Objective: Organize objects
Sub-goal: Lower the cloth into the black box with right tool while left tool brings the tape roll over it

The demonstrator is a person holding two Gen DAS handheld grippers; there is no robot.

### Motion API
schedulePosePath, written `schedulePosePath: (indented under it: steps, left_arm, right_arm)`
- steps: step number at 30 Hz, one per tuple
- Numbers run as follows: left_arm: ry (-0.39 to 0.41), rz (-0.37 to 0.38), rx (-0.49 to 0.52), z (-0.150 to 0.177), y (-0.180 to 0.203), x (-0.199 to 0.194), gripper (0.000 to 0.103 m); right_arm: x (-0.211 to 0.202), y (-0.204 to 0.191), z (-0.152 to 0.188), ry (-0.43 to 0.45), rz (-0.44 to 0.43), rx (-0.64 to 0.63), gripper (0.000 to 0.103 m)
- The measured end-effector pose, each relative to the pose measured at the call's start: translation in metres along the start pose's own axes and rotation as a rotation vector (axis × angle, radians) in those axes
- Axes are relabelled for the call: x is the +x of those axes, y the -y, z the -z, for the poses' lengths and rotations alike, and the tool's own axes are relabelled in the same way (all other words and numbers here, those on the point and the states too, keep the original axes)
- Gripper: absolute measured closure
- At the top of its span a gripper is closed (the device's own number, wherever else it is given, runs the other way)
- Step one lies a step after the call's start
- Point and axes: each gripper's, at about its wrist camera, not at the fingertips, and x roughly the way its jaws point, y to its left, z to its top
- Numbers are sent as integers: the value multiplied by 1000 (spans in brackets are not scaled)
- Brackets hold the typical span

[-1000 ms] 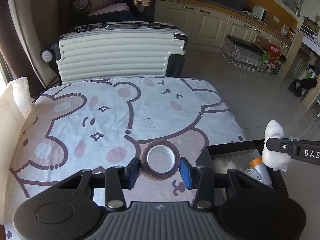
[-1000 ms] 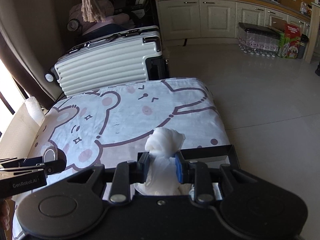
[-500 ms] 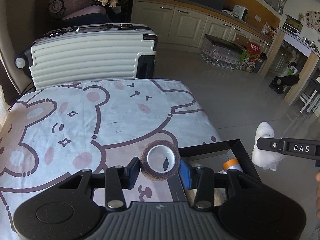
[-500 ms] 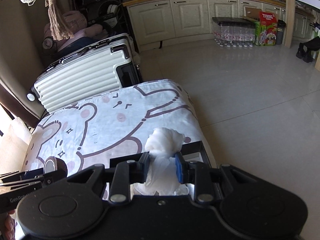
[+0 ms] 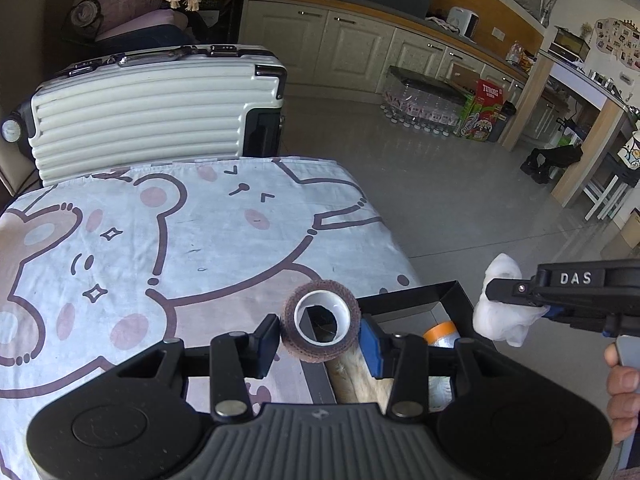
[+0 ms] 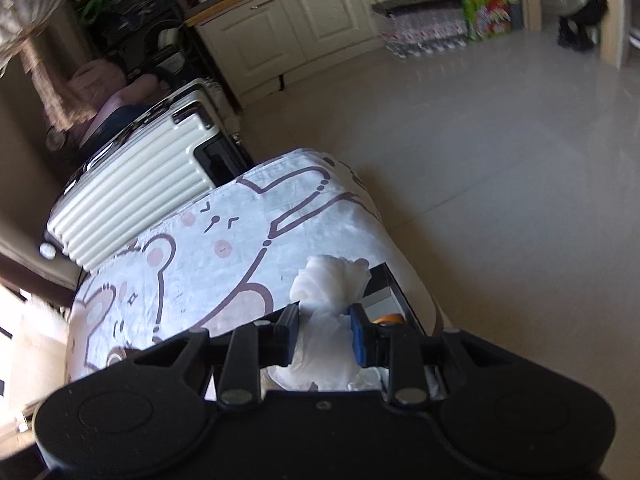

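Observation:
My left gripper point(image 5: 320, 336) is shut on a brown tape roll point(image 5: 321, 326) with a white core, held over the left rim of a black box point(image 5: 404, 300). The box sits at the right edge of the bear-print table and holds an orange-capped item point(image 5: 440, 330) and something cream-coloured. My right gripper point(image 6: 325, 334) is shut on a crumpled white plastic wad point(image 6: 330, 280), tilted, above the same box point(image 6: 390, 284). The right gripper with the wad also shows in the left wrist view point(image 5: 500, 304), just right of the box.
A bear-print cloth point(image 5: 180, 240) covers the table. A white ribbed suitcase point(image 5: 152, 108) stands behind it. Tiled floor lies to the right, with kitchen cabinets point(image 5: 352, 52) and packs of bottles point(image 5: 424, 104) at the back.
My left gripper carried the tape roll rightward from over the cloth to over the box's left rim. My right gripper rolled sideways and stayed above the box with the wad.

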Motion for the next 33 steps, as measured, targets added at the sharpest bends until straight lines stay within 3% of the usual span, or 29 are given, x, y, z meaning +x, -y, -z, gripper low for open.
schedulePosePath:
  steps: [19,24,28,33]
  left_arm:
    - [-38,25,26,-7,-11,37,59]
    - [-53,27,30,-7,-15,49,59]
    - [-61,34,32,-6,-16,57,59]
    - [-55,56,26,-8,-10,64,59]
  right_arm:
    - [87,31,15,-123,-51,580,75]
    - [103,34,19,-142,-29,622,73]
    - [118,38,23,-227,-46,658,49]
    - [111,39,14,-210,-14,574,48]
